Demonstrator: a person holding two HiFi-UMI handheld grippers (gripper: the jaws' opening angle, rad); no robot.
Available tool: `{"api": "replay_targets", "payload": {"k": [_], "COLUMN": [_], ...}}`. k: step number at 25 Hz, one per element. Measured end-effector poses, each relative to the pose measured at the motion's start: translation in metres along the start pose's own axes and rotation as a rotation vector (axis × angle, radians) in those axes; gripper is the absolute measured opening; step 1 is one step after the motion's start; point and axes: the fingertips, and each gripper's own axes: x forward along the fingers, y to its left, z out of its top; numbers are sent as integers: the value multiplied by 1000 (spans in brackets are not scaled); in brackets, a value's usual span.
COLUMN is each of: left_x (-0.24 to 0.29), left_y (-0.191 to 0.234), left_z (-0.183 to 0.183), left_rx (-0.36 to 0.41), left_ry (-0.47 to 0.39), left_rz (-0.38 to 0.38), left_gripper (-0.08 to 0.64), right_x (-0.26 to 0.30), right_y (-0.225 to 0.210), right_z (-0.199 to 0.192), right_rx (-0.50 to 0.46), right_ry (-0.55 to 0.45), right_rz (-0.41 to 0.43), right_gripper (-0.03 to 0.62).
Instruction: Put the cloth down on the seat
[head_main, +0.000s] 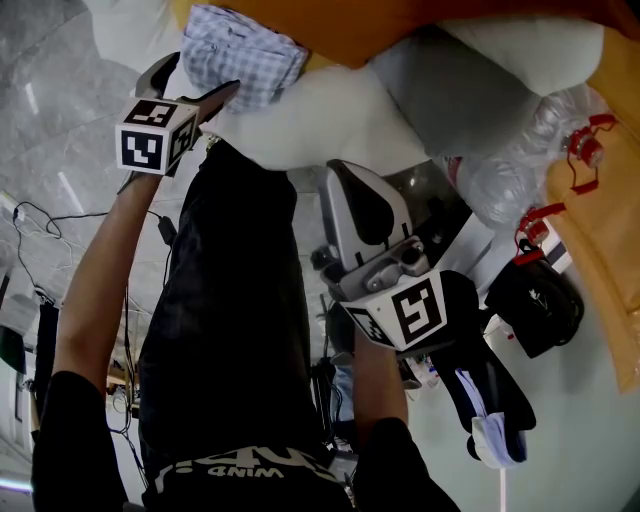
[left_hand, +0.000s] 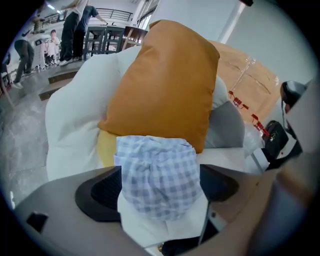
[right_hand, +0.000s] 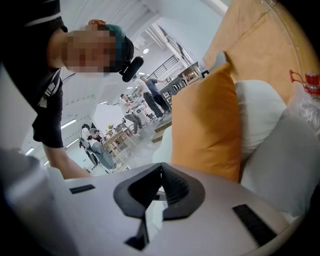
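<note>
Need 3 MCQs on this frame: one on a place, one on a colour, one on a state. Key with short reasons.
1. Where does the checked cloth lie?
A. on the floor
B. on the white seat cushion
C. on a table

2. What colour is the pillow behind the cloth?
A. green
B. black
C. orange

3. How do the fingers of the left gripper stand?
A. apart, one on each side of the cloth
B. pressed together with nothing between them
C. clamped on the pillow

Key:
1 B, the left gripper view shows the cloth resting on the white cushion.
2 C, the pillow standing right behind the cloth is plainly orange.
3 A, both dark pads show wide apart with the cloth between them.
</note>
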Motion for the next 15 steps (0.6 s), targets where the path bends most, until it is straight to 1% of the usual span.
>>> {"api": "replay_targets", "payload": {"k": [2,3,5,7,9,11,13,15], "left_x": [-5,-10,-23,-38,-57,-80,-104,-132], "left_y": [-4,-6,-7,-11,-20,-31,-41,-54], "left_z": [2,4,14,25,37,51,65,82], "left_rx": [5,16,57,91,105,122,135,142], "left_ry": [-1,-8,-48,-95,-130,-167,-198,-232], "left_rz": [-20,-20,4,18,12,5,-4,-18], "left_gripper": [488,460,286,248,191,104,91,54], "right_x": [0,0,-1,-4,-9,-13,-17,-23], "right_y": [3,6,11,18,26,38,51,64], "right_z": [2,4,9,15,24,35,47,60], "right_rx": [-3,-6,-16,-27,-36,-43,-55,-71], "right_ry": [-4,-5,-4,-4,-4,-4,-6,-7], "right_rz": [3,6,13,21,28,40,52,61], "right_gripper": [19,19,20,19,20,19,18,19]}}
